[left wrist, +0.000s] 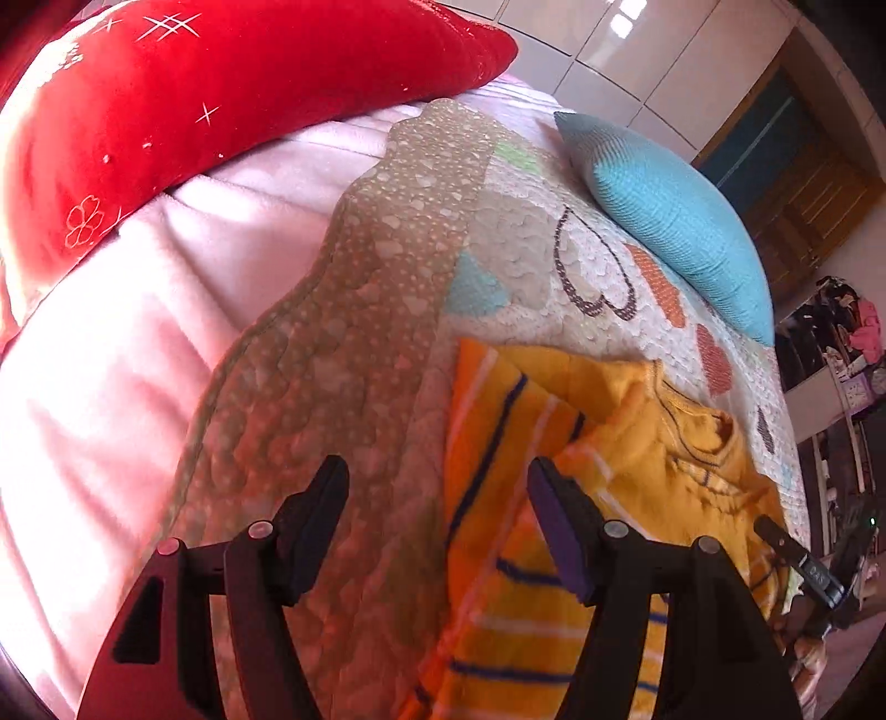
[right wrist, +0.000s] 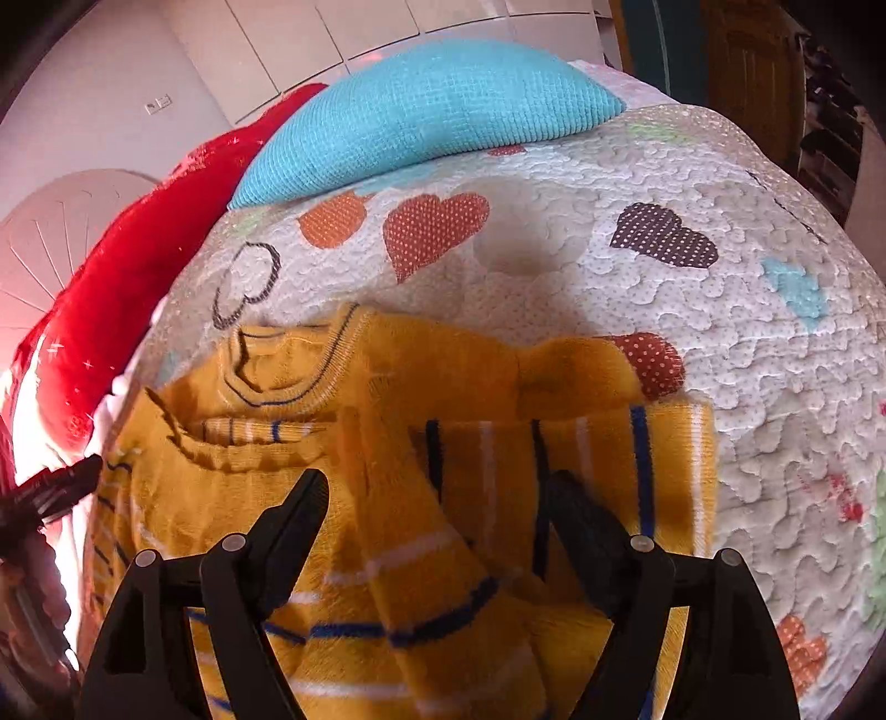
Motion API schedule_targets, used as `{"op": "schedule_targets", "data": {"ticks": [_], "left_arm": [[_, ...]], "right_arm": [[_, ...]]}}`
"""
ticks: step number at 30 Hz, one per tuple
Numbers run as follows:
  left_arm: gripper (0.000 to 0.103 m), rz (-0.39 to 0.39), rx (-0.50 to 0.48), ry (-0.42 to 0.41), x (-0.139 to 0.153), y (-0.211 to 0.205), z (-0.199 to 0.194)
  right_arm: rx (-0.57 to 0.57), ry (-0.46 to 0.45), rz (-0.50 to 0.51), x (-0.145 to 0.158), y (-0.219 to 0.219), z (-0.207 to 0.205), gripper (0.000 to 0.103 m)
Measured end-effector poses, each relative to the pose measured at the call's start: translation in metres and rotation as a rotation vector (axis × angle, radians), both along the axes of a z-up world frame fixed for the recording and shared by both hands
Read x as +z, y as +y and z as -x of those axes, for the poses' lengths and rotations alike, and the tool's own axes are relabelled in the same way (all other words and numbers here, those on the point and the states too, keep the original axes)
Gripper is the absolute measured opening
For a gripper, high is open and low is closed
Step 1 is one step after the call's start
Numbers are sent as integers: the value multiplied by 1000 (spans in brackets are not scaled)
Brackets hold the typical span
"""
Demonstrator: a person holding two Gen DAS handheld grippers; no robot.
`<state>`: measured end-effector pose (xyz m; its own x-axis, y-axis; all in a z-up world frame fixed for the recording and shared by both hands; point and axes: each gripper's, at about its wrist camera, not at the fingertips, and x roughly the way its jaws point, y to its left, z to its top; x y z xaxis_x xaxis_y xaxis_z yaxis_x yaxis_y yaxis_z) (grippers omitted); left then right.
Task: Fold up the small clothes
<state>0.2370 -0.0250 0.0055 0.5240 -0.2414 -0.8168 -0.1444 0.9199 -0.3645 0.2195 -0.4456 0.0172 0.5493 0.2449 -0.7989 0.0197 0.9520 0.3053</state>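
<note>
Bedroom light falls on a bed covered with a quilt (right wrist: 692,310) printed with hearts, and on this quilt lies the task's thing, a small yellow sweater (right wrist: 387,443) with blue and white stripes. It lies near the person, with the collar pointing toward the pillows and the sleeves already laid across the body, it seems.

The sweater looks like soft, thick knit, so it is probably light and limp and not slippery. It will bend wherever it is lifted, and one layer may slide from another. A good place to take hold is likely the lower hem or a side edge, pinching all layers together, not the loose sleeve alone.

The right hand-held gripper (right wrist: 437,498) hovers over the middle of the sweater with its jaws spread and holds nothing. The left hand-held gripper (left wrist: 437,487) is also spread and holds nothing, with one finger over the sweater's edge and one over the quilt.

Farther away lie a blue cushion (left wrist: 675,221), a red pillow (left wrist: 221,99) and a pink blanket (left wrist: 138,332). White wardrobe doors (right wrist: 332,33) stand behind the bed.
</note>
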Motion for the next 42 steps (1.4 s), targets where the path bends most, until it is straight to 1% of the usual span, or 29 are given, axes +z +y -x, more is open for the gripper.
{"op": "schedule_targets", "data": {"ticks": [2,4,7,8,9,10,11,12,13,14,15,17,18,21,22,24,25,27,28,30,31,32,33,34,35,36,39,41,42], "left_arm": [[71,16,-43,-17,5,-1,22],[72,4,-97,-21,1,-5,41],[72,-33,-186,11,-17,-14,60],[72,-39,-204,24,-23,-16,65],[72,-59,-216,23,-26,-18,68],[64,-104,-231,17,-27,-21,71],[47,-164,-232,16,-25,-23,72],[43,-205,-219,21,-23,-24,73],[42,-223,-204,20,-20,-23,73],[42,-254,-180,11,-16,-22,74],[42,-301,-150,-3,-10,-21,77],[40,-387,-81,-28,0,-14,83],[40,-388,-48,-42,5,-9,86],[42,-283,62,-72,14,15,103],[45,-238,95,-78,14,21,109],[47,-170,127,-95,12,25,117],[47,-154,127,-100,9,22,120],[47,-129,112,-99,3,11,121],[47,-118,97,-93,-2,6,121],[47,-114,63,-95,-10,-4,121],[49,-126,48,-101,-14,-8,122],[53,-142,36,-103,-17,-10,123],[54,-152,27,-102,-19,-10,123],[55,-142,23,-98,-21,-9,122],[57,-120,20,-91,-23,-7,120],[59,-101,15,-87,-24,-5,119],[65,-52,6,-82,-26,0,116],[77,-21,-13,-88,-27,0,116],[80,-12,-25,-93,-27,-2,115]], "right_arm": [[-5,-29,-79,17,-13,23,84],[-5,-19,-98,24,-21,50,84],[13,11,-19,21,-22,90,84],[15,17,15,17,-20,102,79],[18,20,40,13,-19,112,66],[26,31,58,7,-18,120,57],[36,53,87,-2,-18,125,34],[29,80,149,-10,-19,126,24],[11,90,218,-17,-22,126,24],[-6,82,240,-20,-28,124,33],[-34,77,241,-20,-36,122,42],[-66,75,230,-14,-41,121,43],[-69,61,234,-8,-40,122,43],[-101,-19,287,21,-30,132,46],[-114,-57,298,33,-25,135,47],[-92,-120,263,50,-14,134,50],[-64,-127,225,54,-7,129,50],[3,-90,128,51,10,106,50],[17,-68,89,45,17,94,50],[13,-20,60,27,28,70,50],[-5,4,71,18,29,57,50],[-32,26,105,8,29,45,49],[-59,53,145,-3,27,33,49],[-78,75,166,-12,24,23,49],[-91,77,173,-16,21,16,50],[-107,78,188,-16,21,10,54],[-134,107,237,-13,28,1,58],[-125,99,303,-6,38,0,58],[-116,79,325,0,44,2,58]]}}
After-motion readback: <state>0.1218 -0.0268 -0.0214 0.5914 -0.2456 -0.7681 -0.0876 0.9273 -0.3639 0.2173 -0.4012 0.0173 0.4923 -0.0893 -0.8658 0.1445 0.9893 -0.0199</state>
